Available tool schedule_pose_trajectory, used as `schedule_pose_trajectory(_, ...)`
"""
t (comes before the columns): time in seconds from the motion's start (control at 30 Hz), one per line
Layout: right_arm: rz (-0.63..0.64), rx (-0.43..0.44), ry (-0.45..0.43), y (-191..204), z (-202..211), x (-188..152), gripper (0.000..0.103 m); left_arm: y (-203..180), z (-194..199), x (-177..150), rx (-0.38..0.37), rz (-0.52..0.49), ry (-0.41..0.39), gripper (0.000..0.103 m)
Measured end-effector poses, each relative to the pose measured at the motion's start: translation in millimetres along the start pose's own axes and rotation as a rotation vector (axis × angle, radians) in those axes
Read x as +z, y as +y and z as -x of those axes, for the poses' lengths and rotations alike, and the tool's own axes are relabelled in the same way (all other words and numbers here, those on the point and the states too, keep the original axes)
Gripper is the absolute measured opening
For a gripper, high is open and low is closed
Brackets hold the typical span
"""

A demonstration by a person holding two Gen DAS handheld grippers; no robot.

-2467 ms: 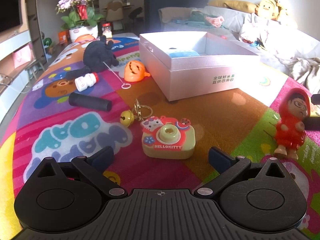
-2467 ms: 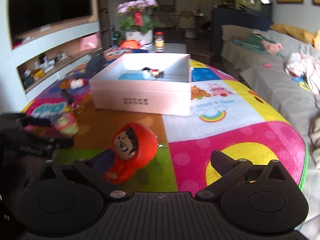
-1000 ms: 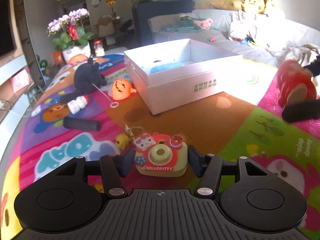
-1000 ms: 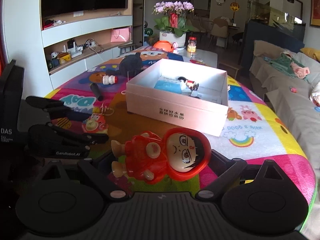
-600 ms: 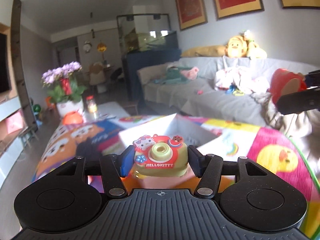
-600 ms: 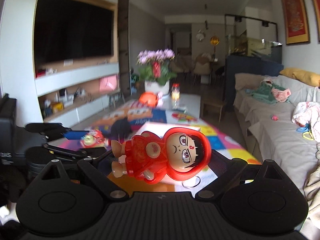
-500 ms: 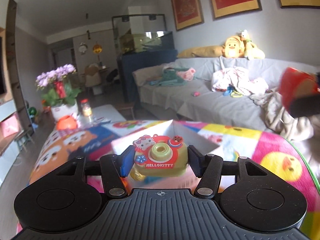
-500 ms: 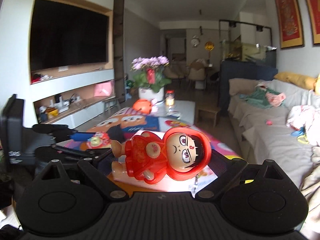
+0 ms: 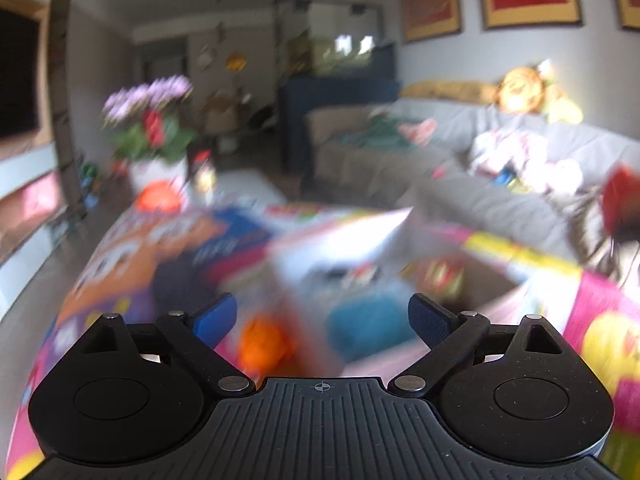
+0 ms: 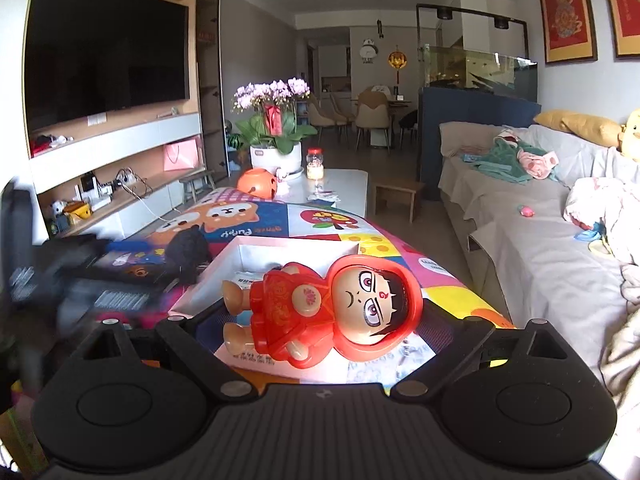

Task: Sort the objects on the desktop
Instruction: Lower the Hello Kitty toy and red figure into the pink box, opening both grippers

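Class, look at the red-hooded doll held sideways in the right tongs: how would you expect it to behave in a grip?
The red-hooded doll looks like rigid glossy plastic, so probably stiff and somewhat slippery. Its head is large beside its small body, so it likely tips easily when stood up. It probably weighs little, since the right tongs hold it sideways without sagging.

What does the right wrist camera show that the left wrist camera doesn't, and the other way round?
Only the right wrist view shows the right gripper closed on the red doll, lying sideways above the white box, plus the sharp television. Only the left wrist view, heavily blurred, shows the left gripper with jaws just opened and nothing between its blue pads, and a teal item inside the box. Both show the box, the colourful mat, the potted orchid and the grey sofa.
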State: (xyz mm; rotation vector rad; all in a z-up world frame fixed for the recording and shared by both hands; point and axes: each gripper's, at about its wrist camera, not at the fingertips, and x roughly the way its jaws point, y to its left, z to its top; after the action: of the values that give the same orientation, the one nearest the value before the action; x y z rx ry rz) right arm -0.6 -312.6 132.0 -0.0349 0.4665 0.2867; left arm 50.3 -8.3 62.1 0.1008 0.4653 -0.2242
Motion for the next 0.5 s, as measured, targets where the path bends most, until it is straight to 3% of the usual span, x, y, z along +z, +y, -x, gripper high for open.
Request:
schedule_pose_trajectory(0.23, -0.049, 0.045, 0.106, 15, -84, 37, 0.095, 43, 25, -54, 0.067, 0.053, 0.086, 0.1)
schedule_pose_trajectory(0.4, -0.049, 0.006, 0.143, 33, -150, 55, 0.096, 60, 34, -66, 0.069, 0.099, 0.097, 0.101)
schedule_pose_trajectory(0.5, -0.124, -0.017, 0.198, 28, -176, 60, 0.098, 69, 36, -69, 0.094, 0.13, 0.101, 0.101)
